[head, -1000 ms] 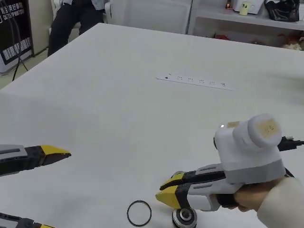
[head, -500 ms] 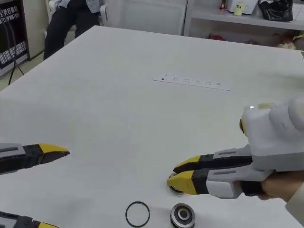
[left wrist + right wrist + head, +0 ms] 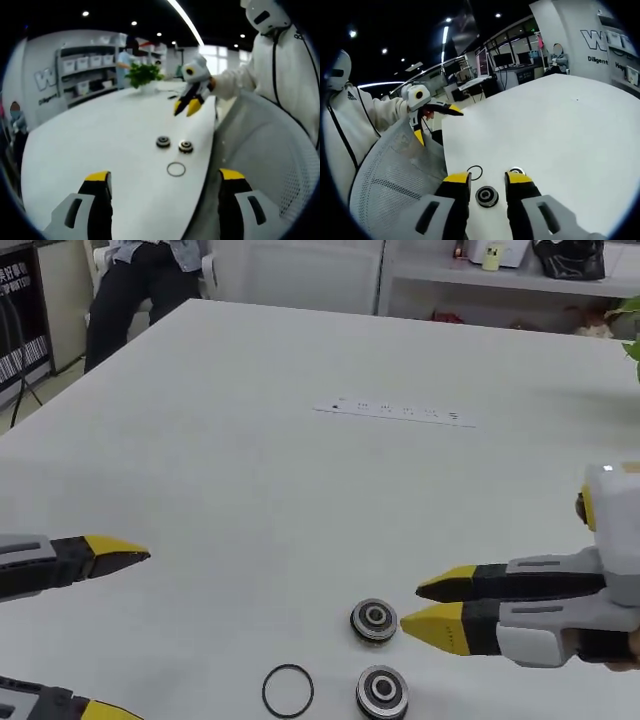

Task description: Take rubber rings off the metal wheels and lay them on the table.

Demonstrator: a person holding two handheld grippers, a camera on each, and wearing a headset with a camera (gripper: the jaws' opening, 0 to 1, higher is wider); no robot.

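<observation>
Two metal wheels and one rubber ring point(image 3: 288, 690) lie by the near edge of the table point(image 3: 250, 460).
The far wheel point(image 3: 374, 621) and near wheel point(image 3: 383, 691) lie flat, close together. The thin black ring lies flat beside the near wheel, not touching.

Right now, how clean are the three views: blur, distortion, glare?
Head view: sharp, evenly lit, soft shadows under both metal wheels. Left gripper view: fisheye bends the table edge, ceiling lights glare as streaks. Right gripper view: dark ceiling, bright table, right claw in focus.

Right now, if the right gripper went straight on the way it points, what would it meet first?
Most likely the metal wheel framed between the right gripper's open jaws, just ahead; exact depth is unclear.
</observation>
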